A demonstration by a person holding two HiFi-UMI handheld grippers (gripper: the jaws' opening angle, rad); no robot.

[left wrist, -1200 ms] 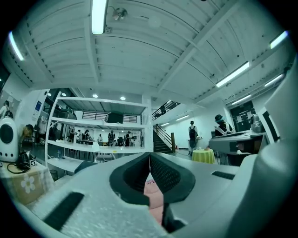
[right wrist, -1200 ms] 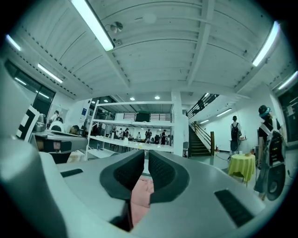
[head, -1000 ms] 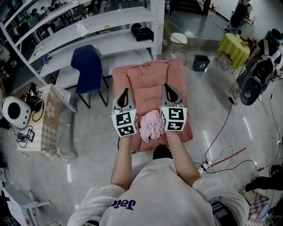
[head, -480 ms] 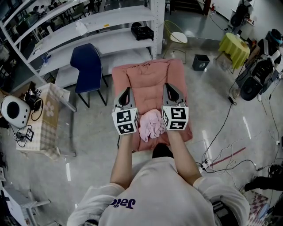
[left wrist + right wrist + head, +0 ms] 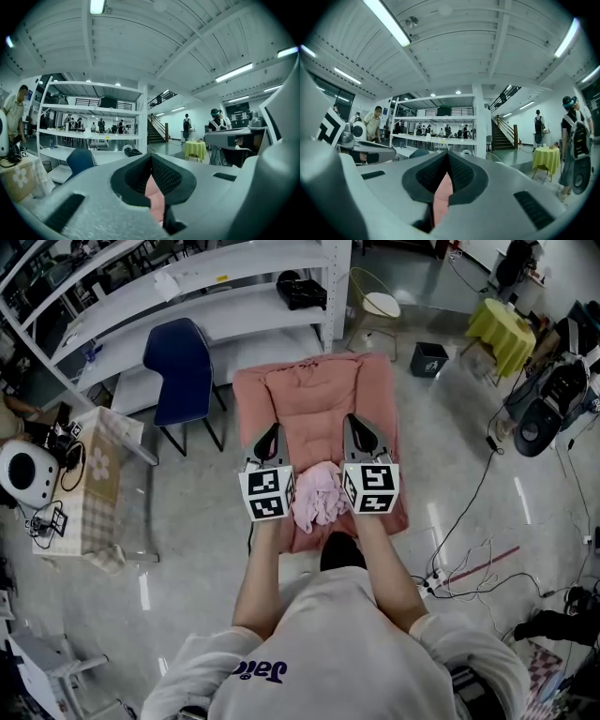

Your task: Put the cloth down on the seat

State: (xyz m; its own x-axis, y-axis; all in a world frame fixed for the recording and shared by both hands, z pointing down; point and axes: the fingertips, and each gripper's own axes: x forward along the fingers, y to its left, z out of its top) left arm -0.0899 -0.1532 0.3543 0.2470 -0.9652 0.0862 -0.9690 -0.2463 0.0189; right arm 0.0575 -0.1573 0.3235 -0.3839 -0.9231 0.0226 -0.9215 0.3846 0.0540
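Note:
A pink cushioned seat (image 5: 319,395) stands in front of the person in the head view. A pale pink cloth (image 5: 317,501) hangs bunched over the seat's near end, between the two marker cubes. My left gripper (image 5: 270,430) and right gripper (image 5: 352,421) point level over the seat, side by side. In the left gripper view the jaws are closed with a strip of the cloth (image 5: 154,197) pinched between the pads. The right gripper view shows the same, with pink cloth (image 5: 441,197) wedged between shut jaws. How the cloth runs from the tips to the bunch is hard to make out against the seat.
A blue chair (image 5: 178,367) stands left of the seat, with white shelving (image 5: 187,296) behind it. A small table with a flowered cover (image 5: 98,474) is at the left. Cables (image 5: 469,559) lie on the floor at the right, beyond them a black bin (image 5: 427,360) and a yellow-covered table (image 5: 502,334).
Both grippers have sunk a little toward the seat, still shut on the cloth. The seat has slid slightly up in the head view.

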